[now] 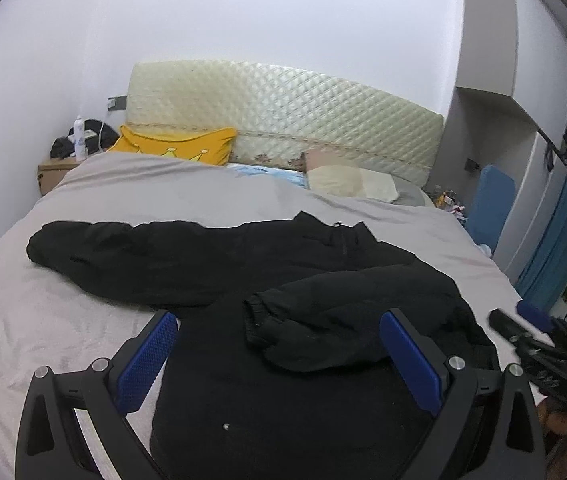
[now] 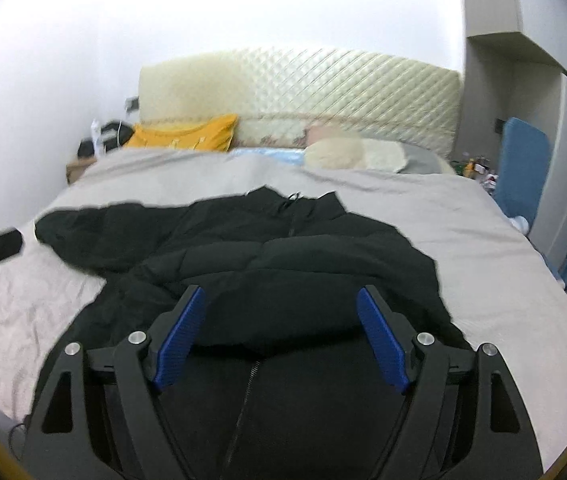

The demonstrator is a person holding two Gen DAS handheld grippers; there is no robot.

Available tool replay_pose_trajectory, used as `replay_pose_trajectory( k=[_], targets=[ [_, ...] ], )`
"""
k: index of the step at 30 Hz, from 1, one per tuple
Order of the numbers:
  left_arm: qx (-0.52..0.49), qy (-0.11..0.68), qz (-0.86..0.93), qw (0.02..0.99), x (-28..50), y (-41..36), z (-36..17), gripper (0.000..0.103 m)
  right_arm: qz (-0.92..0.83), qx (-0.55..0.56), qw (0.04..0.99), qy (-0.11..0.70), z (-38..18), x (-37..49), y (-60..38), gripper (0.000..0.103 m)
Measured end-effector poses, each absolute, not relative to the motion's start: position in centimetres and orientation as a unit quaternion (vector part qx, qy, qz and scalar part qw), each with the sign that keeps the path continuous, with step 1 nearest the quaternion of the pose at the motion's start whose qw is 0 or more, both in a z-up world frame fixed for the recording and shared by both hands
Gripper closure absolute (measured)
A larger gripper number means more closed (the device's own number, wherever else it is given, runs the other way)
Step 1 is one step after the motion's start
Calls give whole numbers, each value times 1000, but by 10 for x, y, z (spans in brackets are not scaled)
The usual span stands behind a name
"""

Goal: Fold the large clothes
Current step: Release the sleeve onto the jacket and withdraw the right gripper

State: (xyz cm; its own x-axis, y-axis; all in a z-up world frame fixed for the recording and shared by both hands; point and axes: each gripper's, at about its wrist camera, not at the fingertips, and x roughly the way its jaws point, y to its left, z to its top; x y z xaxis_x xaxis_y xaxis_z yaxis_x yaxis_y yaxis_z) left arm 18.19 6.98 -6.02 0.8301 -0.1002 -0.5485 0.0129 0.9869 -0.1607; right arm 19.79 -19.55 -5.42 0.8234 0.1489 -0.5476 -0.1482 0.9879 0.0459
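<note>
A large black jacket (image 1: pixel 211 260) lies spread on the grey bed sheet (image 1: pixel 23 312). One sleeve stretches out to the left. The other sleeve (image 1: pixel 323 320) is folded across the body, its cuff near the middle. My left gripper (image 1: pixel 279 332) is open and empty above the jacket's lower part. In the right wrist view the jacket (image 2: pixel 283 248) fills the middle, its zipper running toward me. My right gripper (image 2: pixel 281 304) is open and empty over the folded sleeve. The right gripper also shows at the right edge of the left wrist view (image 1: pixel 523 332).
A quilted cream headboard (image 1: pixel 283 112) stands at the far end of the bed, with a yellow pillow (image 1: pixel 179 148) and a cream pillow (image 1: pixel 347 184). A bedside table (image 1: pixel 55 168) with a bottle is at far left. A blue chair (image 1: pixel 491 200) and wardrobe are at right.
</note>
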Motion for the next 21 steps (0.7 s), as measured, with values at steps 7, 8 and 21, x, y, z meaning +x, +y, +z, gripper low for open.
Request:
replay_pose_trajectory(
  k=[7,8,21],
  targets=[
    [-61,281,-40,957,164,45,-54,1,59,55,966,244,-28,153,-237,21],
    [-60,279,-44,957,160,41,-52,1,57,62,968,238,-25,145,-241,21],
    [-37,262,-47,963,136,19,-59,1,13,46,977,207,-38,60,-263,19]
  ],
)
